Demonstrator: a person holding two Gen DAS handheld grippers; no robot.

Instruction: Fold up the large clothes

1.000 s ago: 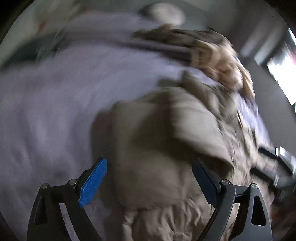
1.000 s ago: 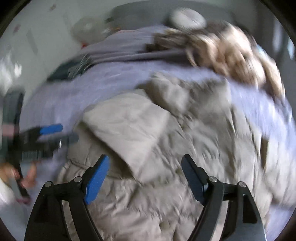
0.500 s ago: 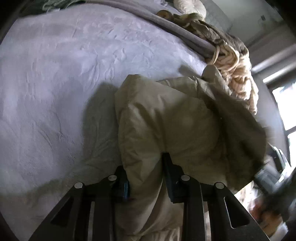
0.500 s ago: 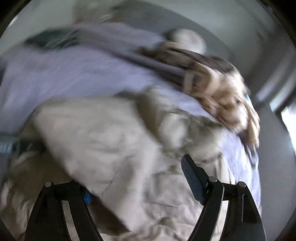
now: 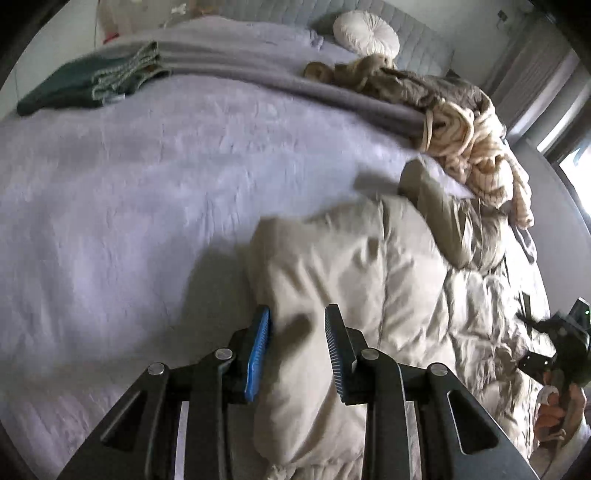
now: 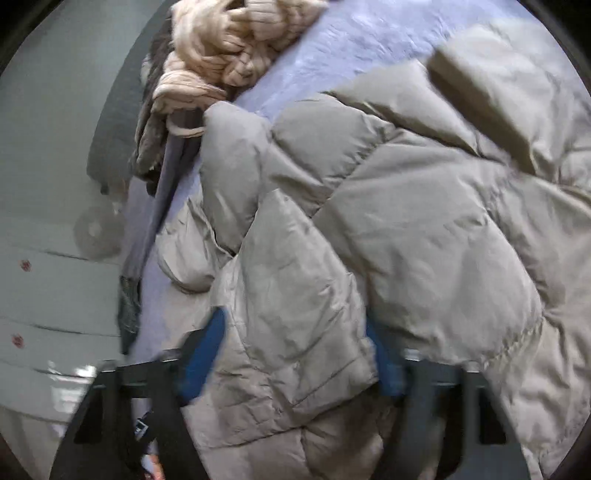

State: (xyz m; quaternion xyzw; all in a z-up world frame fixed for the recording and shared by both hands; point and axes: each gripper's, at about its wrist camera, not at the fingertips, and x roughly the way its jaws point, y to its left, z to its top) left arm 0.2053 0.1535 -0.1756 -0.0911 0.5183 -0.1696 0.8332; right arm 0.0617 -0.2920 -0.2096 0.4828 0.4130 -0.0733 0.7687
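I'm pinching the puffer jacket [image 5: 369, 266] in both: left hand-held gripper [image 5: 297, 354] narrow, right hand-held gripper [image 6: 295, 354] wider, over the bed [image 5: 129, 184].

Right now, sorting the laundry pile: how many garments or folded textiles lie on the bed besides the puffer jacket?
3 visible: a green folded cloth far left, a cream chunky knit far right, a brown fuzzy piece beside it. More may hide beneath.

bedroom | bed [image 5: 147, 177], round pillow [image 5: 365, 35], padded headboard [image 5: 417, 37]
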